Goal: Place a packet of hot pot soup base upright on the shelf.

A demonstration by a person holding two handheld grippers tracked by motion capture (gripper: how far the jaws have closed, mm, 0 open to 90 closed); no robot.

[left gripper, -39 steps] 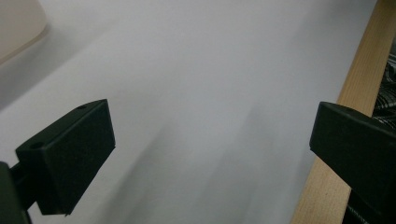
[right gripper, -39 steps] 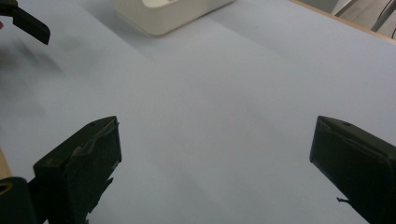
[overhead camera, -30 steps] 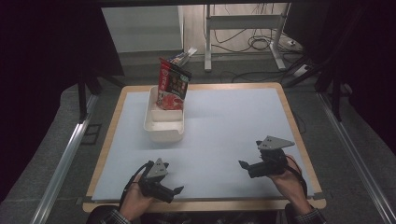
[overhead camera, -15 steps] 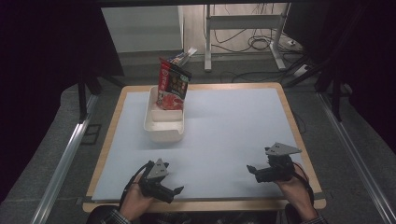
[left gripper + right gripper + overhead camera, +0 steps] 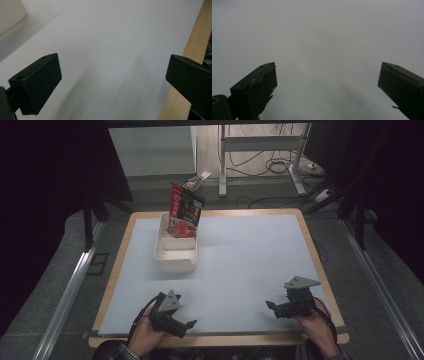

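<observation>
Spread wide, empty: left gripper (image 5: pixel 184 324) and right gripper (image 5: pixel 274 308), well apart from cream rectangular plastic tub (image 5: pixel 175 254) holding upright red snack bag (image 5: pixel 183 216); tub corner (image 5: pixel 10 15) caught by left gripper view.

- Setting: a lab-style recording station, not a home or shop.
- Work surface: a wood-edged table (image 5: pixel 306 227) covered with a plain pale mat (image 5: pixel 250 265).
- Surroundings: dark curtains (image 5: pixel 45 175) enclose both sides of the table.
- Floor: grey carpet, with loose cables (image 5: pixel 270 167) and a power strip (image 5: pixel 320 196) behind the table.
- Fixtures: metal rails (image 5: pixel 67 292) flank the table; a metal stand (image 5: pixel 260 155) is positioned beyond it.
</observation>
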